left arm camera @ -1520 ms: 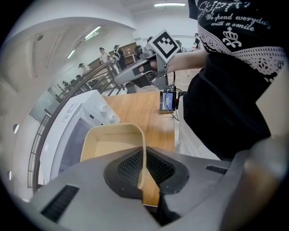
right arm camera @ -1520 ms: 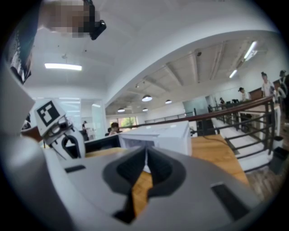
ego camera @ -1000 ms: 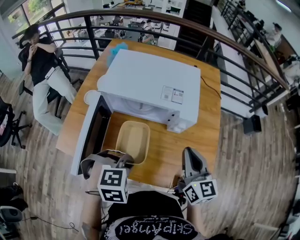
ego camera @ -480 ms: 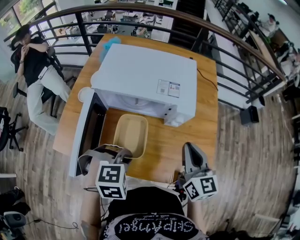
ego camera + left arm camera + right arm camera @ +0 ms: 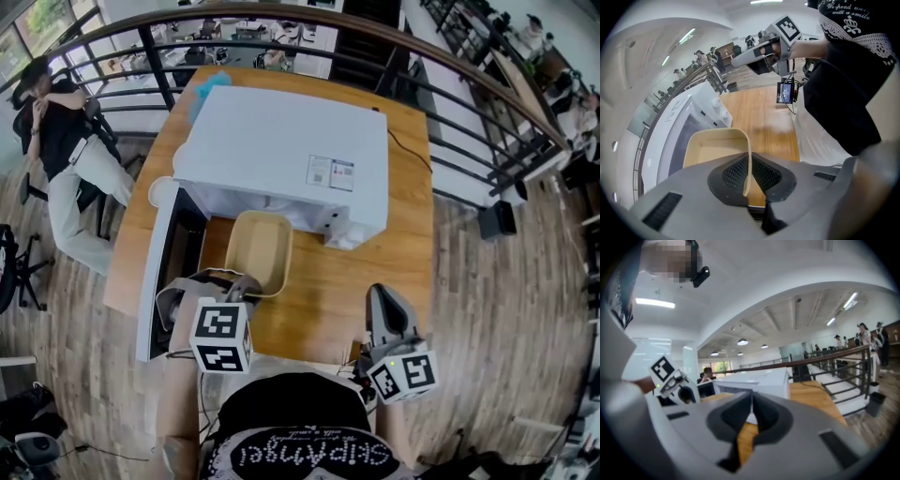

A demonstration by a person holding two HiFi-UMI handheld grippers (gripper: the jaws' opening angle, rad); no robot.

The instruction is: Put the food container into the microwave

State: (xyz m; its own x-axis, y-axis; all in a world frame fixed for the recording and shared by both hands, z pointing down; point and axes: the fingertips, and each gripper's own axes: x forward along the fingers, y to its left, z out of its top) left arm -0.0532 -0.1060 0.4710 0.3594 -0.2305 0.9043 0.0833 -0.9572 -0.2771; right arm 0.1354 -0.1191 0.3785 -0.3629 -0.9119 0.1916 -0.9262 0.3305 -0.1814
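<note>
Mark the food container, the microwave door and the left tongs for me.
food container (image 5: pixel 260 251): head view, bare inner floor.
microwave door (image 5: pixel 159 277): head view, white frame of the open door.
left tongs (image 5: pixel 747 174): left gripper view, between the tips, shut on the container's wall.

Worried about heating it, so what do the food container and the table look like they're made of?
Food container: probably plastic, possibly moulded fibre; matte beige, with a thin, even wall and rounded corners. Table: wood or wood veneer; warm brown grain lines and a slight sheen.
</note>
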